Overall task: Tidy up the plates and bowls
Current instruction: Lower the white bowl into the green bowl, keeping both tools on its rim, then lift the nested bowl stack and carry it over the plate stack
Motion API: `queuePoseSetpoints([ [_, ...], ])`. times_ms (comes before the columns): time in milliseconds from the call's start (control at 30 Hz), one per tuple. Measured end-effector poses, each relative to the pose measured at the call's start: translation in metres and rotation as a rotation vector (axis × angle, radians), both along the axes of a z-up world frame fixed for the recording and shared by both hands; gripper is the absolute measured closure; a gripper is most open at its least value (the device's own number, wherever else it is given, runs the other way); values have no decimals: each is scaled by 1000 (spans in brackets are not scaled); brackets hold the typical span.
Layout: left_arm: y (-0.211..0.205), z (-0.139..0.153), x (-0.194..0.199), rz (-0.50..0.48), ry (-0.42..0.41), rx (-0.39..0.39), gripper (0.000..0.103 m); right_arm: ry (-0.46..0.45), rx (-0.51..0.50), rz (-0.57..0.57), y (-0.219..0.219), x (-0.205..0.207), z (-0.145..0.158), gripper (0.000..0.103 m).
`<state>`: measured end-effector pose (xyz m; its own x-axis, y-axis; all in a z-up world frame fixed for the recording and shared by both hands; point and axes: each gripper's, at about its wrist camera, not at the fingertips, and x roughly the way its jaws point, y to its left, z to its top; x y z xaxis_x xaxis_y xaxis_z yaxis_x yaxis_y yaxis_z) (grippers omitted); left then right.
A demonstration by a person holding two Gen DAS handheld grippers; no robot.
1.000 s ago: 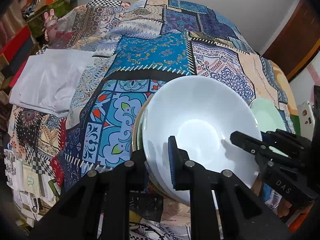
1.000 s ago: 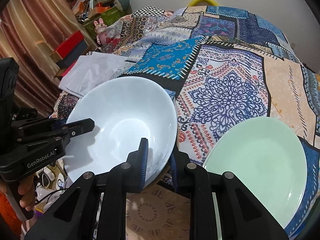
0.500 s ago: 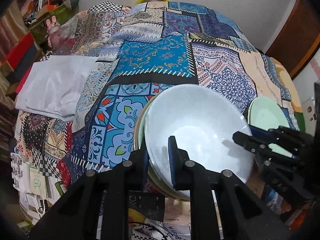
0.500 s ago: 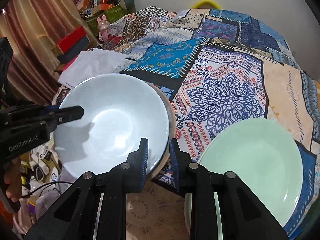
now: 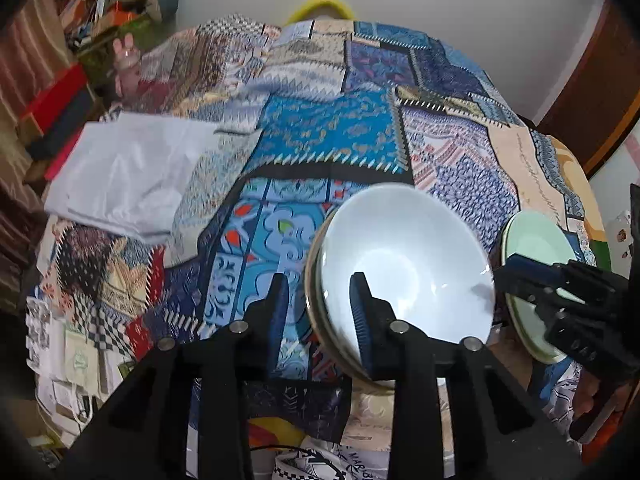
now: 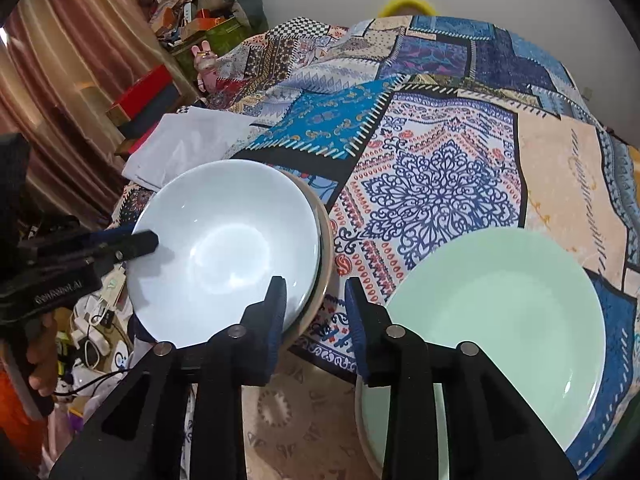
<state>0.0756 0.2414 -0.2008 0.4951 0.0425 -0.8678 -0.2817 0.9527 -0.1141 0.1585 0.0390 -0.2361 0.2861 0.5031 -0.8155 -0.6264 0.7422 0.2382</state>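
Observation:
A pale blue bowl point(image 5: 408, 264) sits nested on a stack of bowls point(image 6: 325, 240) on the patchwork cloth; it also shows in the right wrist view point(image 6: 228, 248). My left gripper point(image 5: 318, 304) is open, its jaws either side of the stack's near left rim. My right gripper point(image 6: 314, 304) is open beside the stack's right rim, between it and a stack of pale green plates point(image 6: 500, 304). The green plates also show at the right of the left wrist view point(image 5: 532, 248).
A folded white cloth point(image 5: 128, 172) lies on the left of the patchwork cloth point(image 6: 440, 184). Boxes and clutter point(image 6: 148, 92) stand beyond the left edge. Cables and a power strip point(image 6: 96, 328) lie below the near left edge.
The blue bowl has come down from a tilted hold onto the stack. Both grippers have opened and let go of its rim.

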Motion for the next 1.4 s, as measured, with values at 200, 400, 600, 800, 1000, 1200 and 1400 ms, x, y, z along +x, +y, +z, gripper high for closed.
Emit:
queuePoseSetpoints([
  [200, 2, -22, -5, -3, 28, -50, 62, 35, 9, 10, 5, 5, -9, 74],
  [400, 5, -38, -3, -1, 39, -106, 58, 70, 10, 31, 14, 6, -19, 74],
  [600, 7, -53, 1, -4, 60, -150, 54, 89, 10, 40, 22, 6, -28, 72],
  [800, 0, -58, 4, -28, 46, -161, 58, 107, 15, 37, 25, 11, -33, 72],
  [1000, -7, -56, 4, -52, 39, -158, 66, 96, 9, 23, 26, 12, -34, 74],
  [1200, -9, -55, 5, -24, 37, -154, 67, 108, 13, 9, 24, 13, -34, 74],
  [1400, -14, -52, 2, -18, 16, -123, 66, 98, 21, 3, 22, 12, -30, 74],
])
